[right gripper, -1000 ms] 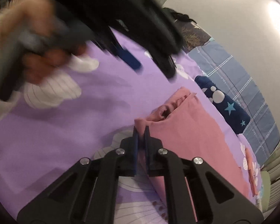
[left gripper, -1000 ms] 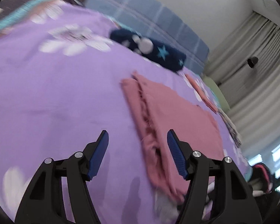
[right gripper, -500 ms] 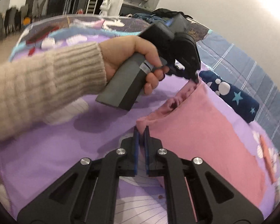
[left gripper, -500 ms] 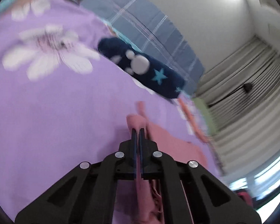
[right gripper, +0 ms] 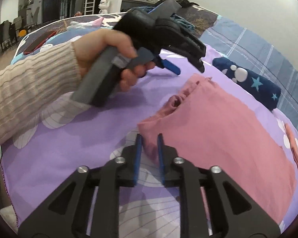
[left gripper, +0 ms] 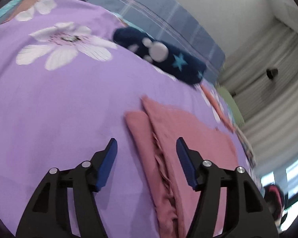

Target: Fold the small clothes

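On the purple floral bedsheet [right gripper: 69, 154] lay a soft pink garment [right gripper: 218, 134], gathered edge between the right gripper [right gripper: 149, 138]'s just-parting pads, apparently released; left gripper [left gripper: 147, 144] had reopened, empty.

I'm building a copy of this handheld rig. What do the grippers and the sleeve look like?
Both the left gripper and the right gripper have black angular fingers with cut-out openings, silver screws and flat blue pads. The left one has a grey pistol handle. The sleeve is cream ribbed knit.
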Available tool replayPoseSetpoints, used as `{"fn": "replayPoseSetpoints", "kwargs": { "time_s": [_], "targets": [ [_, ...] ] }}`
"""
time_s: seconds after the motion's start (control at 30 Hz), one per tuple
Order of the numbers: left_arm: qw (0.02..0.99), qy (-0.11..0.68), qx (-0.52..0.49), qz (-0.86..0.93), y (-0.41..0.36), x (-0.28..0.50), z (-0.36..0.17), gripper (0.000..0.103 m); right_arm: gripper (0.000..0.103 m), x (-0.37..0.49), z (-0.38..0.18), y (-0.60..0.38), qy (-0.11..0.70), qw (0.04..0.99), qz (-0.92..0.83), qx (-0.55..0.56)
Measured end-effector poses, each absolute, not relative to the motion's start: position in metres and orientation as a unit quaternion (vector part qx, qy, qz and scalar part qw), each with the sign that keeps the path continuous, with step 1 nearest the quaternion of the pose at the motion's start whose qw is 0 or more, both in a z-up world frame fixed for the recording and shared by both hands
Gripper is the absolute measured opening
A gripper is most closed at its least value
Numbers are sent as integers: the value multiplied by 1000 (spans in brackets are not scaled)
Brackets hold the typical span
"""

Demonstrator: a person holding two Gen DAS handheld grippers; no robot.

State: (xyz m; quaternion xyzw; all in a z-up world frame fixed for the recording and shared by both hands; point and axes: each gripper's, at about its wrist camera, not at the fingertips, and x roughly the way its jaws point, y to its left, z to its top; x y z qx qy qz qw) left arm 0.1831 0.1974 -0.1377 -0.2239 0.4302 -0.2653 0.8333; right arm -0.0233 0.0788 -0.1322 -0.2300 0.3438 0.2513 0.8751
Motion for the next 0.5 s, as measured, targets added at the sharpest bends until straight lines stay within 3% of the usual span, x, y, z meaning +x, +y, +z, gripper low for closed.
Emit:
{"fn": "replayPoseSetpoints", "kwargs": {
  "time_s": [0.13, 0.5],
  "targets": [
    [831, 434, -216, -273, 183, 187, -146, 63, 32, -25, -139, 81, 349, 873, 233, -250],
    [826, 442, -219, -272, 164, 207, -146, 63, 24, -4, -148, 79, 385, 869, 226, -214]
  ]
}}
